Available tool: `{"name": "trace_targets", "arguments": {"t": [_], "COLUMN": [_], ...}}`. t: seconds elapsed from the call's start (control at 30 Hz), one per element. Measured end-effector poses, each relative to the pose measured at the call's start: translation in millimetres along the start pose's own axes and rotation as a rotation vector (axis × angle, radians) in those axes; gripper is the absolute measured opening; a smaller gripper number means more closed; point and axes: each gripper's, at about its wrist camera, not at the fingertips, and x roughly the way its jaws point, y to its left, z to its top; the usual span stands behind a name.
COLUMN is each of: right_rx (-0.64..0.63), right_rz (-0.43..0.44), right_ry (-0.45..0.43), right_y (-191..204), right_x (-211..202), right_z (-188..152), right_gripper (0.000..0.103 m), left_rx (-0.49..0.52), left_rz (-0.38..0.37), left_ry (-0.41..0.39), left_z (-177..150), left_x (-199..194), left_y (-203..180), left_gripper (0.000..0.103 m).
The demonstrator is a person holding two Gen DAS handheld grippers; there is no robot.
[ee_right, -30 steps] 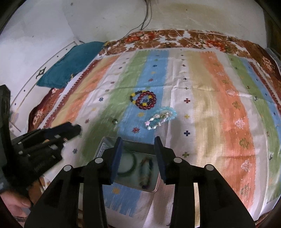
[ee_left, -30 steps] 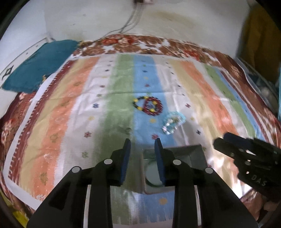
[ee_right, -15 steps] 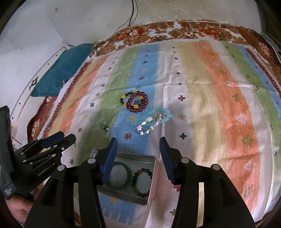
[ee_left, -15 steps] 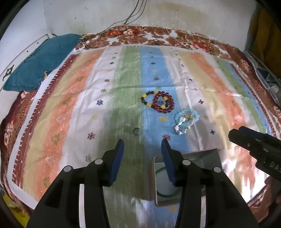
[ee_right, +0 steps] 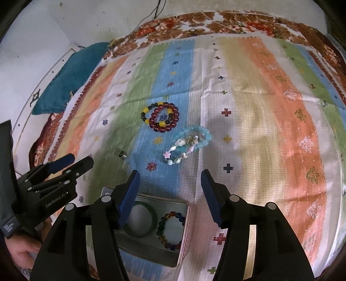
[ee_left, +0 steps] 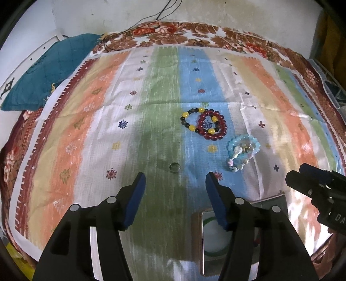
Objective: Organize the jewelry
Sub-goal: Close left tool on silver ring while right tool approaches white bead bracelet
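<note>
Hovering with both grippers' jaws spread and empty, I judge the light, floppy blue bracelet point(ee_right: 191, 140) on the striped cloth point(ee_right: 270, 121) needs pinching across its beaded strand; right gripper point(ee_right: 169, 186) is nearest, tin point(ee_right: 183, 244) below.

We take this for a bedroom in a home: a striped cloth point(ee_left: 103, 121) covers a bed, spread over a brown floral bedspread point(ee_left: 216, 39). Left of the cloth lies a teal quilted cushion point(ee_left: 43, 80); beyond the cloth a stained white wall point(ee_left: 216, 10) rises, with thin cables point(ee_left: 164, 13) hanging down it.
</note>
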Motion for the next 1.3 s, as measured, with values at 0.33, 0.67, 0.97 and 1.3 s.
{"name": "trace_targets", "arguments": {"t": [0.33, 0.67, 0.97, 1.3], "right_rx": [-0.015, 0.005, 0.001, 0.045], "right_rz": [-0.032, -0.001, -0.002, -0.001], "right_ry": [0.059, 0.121, 0.164, 0.218], "right_y": [-2.9, -6.1, -6.6, -20.5], "right_x": [24.6, 51.3, 71.3, 95.4], "right_z": [13.0, 24.0, 30.4, 34.2], "right_gripper": [0.058, 0.058, 0.058, 0.058], "left_rx": [-0.037, -0.033, -0.007, 0.026], "left_rz": [-0.028, -0.008, 0.002, 0.010], "left_ry": [0.056, 0.110, 0.139, 0.148], "left_z": [8.6, 11.8, 14.7, 18.1], "left_x": [24.3, 50.6, 66.4, 77.5], "left_y": [11.6, 15.0, 11.7, 5.4], "left_gripper": [0.058, 0.058, 0.058, 0.058]}}
